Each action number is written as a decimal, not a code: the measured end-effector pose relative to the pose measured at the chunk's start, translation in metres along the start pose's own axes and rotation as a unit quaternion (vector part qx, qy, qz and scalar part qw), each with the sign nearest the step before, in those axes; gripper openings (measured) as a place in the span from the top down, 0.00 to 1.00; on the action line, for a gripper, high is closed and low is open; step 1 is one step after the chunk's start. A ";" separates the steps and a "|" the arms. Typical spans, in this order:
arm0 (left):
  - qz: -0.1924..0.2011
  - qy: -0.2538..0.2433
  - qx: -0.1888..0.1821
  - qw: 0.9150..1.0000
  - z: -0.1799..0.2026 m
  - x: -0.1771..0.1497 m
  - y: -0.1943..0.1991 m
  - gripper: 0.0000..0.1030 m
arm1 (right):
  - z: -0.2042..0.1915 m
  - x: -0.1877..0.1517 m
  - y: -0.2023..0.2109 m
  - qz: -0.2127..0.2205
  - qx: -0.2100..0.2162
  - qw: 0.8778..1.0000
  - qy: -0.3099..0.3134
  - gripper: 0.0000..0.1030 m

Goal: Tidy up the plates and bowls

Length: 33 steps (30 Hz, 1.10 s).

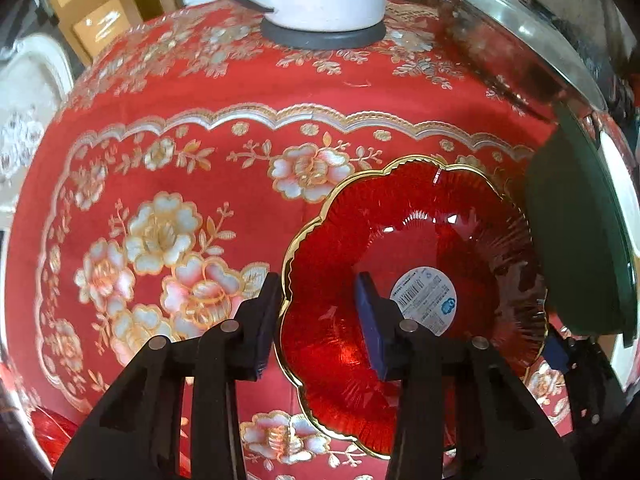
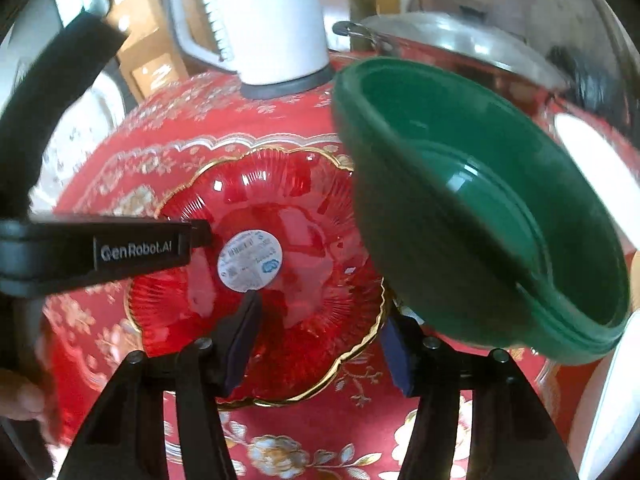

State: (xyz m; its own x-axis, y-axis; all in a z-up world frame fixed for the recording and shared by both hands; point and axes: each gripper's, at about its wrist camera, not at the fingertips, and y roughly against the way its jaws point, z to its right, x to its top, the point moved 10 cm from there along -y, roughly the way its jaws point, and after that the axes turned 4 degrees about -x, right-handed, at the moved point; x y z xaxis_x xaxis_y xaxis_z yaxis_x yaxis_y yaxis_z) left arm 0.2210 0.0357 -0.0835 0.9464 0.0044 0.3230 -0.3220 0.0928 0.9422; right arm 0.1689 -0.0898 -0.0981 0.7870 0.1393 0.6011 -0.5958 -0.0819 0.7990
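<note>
A red glass bowl (image 1: 416,280) with a scalloped gold rim and a round white sticker lies on the red flowered tablecloth (image 1: 180,184). My left gripper (image 1: 316,320) is open, its two fingers straddling the bowl's left rim. It also shows in the right wrist view (image 2: 120,252), reaching over the red bowl (image 2: 280,272). A dark green bowl (image 2: 480,216) hangs tilted in the air at the right, over the red bowl's right edge. My right gripper (image 2: 320,344) is open, with the red bowl's near rim between its fingers. The green bowl's edge shows in the left wrist view (image 1: 576,240).
A white jug (image 2: 260,20) on a dark base stands at the back of the table. A steel pot with a lid (image 2: 460,48) sits at the back right. White plates (image 2: 608,400) lie at the right edge. Cardboard boxes (image 1: 92,12) stand behind.
</note>
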 end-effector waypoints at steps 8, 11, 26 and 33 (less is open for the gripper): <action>0.003 0.017 0.005 1.000 -0.015 -0.020 0.010 0.66 | -0.010 -0.003 0.007 0.015 0.008 1.000 0.021 0.46; 0.002 0.033 0.001 0.999 -0.026 -0.028 0.015 0.67 | -0.022 -0.002 0.010 0.022 0.008 0.999 0.034 0.46; -0.016 0.071 -0.038 0.997 -0.046 -0.070 0.029 0.75 | -0.047 -0.022 0.007 -0.020 0.065 0.996 0.052 0.56; -0.019 0.070 -0.041 0.997 -0.044 -0.072 0.029 0.75 | -0.036 -0.022 0.013 -0.046 0.099 0.993 0.041 0.72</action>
State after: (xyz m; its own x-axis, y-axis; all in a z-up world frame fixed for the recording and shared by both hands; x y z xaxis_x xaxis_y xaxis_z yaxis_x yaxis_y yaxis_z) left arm 0.1447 0.0814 -0.0834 0.9539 0.1380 0.2665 -0.2885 0.1764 0.9411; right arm 0.1378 -0.0585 -0.1019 0.8158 0.2346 0.5286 -0.4726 -0.2564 0.8431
